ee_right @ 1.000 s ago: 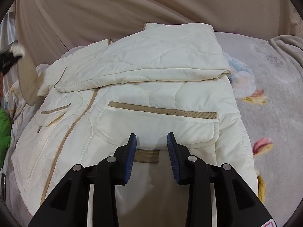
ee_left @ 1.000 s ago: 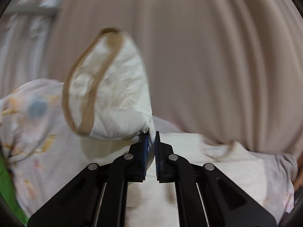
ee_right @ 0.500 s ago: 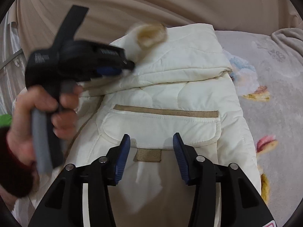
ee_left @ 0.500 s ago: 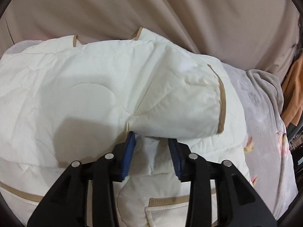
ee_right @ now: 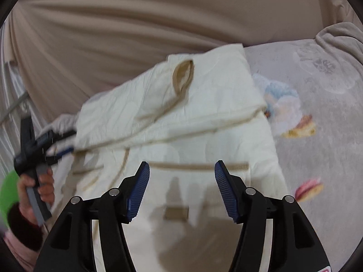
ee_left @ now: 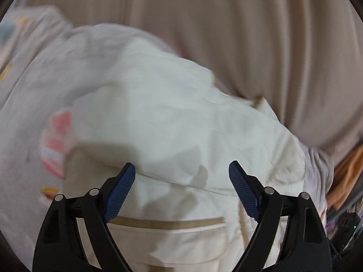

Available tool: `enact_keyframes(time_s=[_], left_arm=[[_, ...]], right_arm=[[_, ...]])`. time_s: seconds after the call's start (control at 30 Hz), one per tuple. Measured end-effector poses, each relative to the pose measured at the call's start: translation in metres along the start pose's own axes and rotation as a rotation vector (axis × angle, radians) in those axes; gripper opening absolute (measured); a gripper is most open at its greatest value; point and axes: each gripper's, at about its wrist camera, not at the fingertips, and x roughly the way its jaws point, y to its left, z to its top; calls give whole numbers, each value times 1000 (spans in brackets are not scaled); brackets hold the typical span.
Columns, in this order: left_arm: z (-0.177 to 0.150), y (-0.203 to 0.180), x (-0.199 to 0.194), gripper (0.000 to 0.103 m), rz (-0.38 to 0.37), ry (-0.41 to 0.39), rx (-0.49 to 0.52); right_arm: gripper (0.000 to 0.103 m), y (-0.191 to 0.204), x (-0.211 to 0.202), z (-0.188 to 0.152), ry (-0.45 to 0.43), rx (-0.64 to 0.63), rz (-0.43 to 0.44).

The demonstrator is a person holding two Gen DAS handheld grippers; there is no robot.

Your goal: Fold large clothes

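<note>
A cream quilted jacket with tan trim lies on the bed, both sleeves folded across its chest; one tan cuff shows on top. My right gripper is open and empty above the jacket's pocket flap. My left gripper is open and empty over the folded sleeve, above a tan-edged pocket. In the right wrist view the left gripper sits at the jacket's left edge, held by a hand.
A grey floral bedsheet covers the bed to the right. A beige curtain hangs behind the bed. Orange cloth is at the far right of the left wrist view. A green object lies at the left.
My left gripper let go of the sleeve, laid it across the jacket, opened wide and drew back to the left. My right gripper opened wider and stayed over the pocket.
</note>
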Motion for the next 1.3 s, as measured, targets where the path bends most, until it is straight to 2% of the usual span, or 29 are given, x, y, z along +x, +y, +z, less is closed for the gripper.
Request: enact_keyframes(time_s=[0.1, 0.17, 0.23, 0.3, 0.37, 0.4, 0.43, 0.47, 0.5, 0.53, 0.57, 0.6, 0.63, 0.67, 0.7, 0.73, 0.77, 0.8, 0.83, 0.9, 0.93, 0.97, 1.1, 1.13, 1.2, 1.3], left_arm=[[7, 43, 0, 82, -20, 43, -129], [1, 55, 5, 82, -78, 86, -208], [-5, 61, 9, 82, -134, 123, -247], [-6, 64, 12, 82, -122, 113, -254], [3, 67, 15, 81, -96, 66, -247], [8, 69, 19, 78, -71, 47, -249], [14, 70, 21, 73, -53, 34, -256], [22, 73, 22, 64, -43, 24, -266], [27, 75, 20, 58, -32, 11, -276], [33, 74, 16, 47, -32, -7, -268], [39, 69, 12, 37, -29, -23, -248], [44, 65, 7, 33, -25, -43, -220], [47, 61, 2, 30, -12, -66, -187], [49, 57, -4, 30, 10, -97, -150], [48, 57, -6, 30, 4, -112, -129], [46, 52, -3, 30, 2, -112, -109], [41, 46, 4, 30, 32, -93, -78], [38, 42, 10, 30, 59, -79, -56], [32, 38, 20, 30, 87, -58, -30], [24, 37, 34, 30, 115, -26, -24], [20, 38, 37, 30, 129, -27, -28], [16, 39, 37, 30, 140, -34, -21], [8, 45, 33, 31, 138, -52, -10], [6, 46, 33, 31, 136, -52, -9], [2, 47, 33, 31, 137, -52, 3], [-1, 50, 33, 31, 131, -57, 6]], right_arm=[[62, 3, 12, 33, 3, 13, -2], [62, 6, 26, 52, 10, 24, -14], [62, 5, 42, 65, 38, 65, 16], [62, 1, 64, 74, 77, 137, 48], [61, -2, 86, 81, 107, 200, 57], [55, -2, 96, 84, 121, 214, 57], [28, 0, 103, 86, 132, 223, 62], [6, 5, 110, 91, 148, 220, 67], [6, 12, 113, 97, 153, 209, 72], [6, 21, 107, 105, 125, 184, 82], [5, 37, 88, 115, 45, 121, 107], [5, 52, 66, 124, -40, 52, 154], [5, 63, 39, 131, -135, 7, 239], [5, 67, 19, 135, -212, -14, 316], [4, 67, 3, 137, -278, -32, 356], [4, 63, -3, 139, -309, -49, 333], [4, 56, 6, 140, -288, -44, 267], [4, 44, 25, 139, -233, -27, 175], [4, 28, 58, 135, -132, -5, 52], [4, 3, 107, 118, 26, 10, -119], [4, -4, 119, 108, 54, 16, -140], [4, -5, 118, 102, 35, 22, -124], [4, 0, 87, 100, -95, 33, 7], [4, -5, 92, 100, -79, 23, -13], [3, -15, 123, 94, 43, 6, -75], [7, -21, 117, 87, 28, 43, -56]])
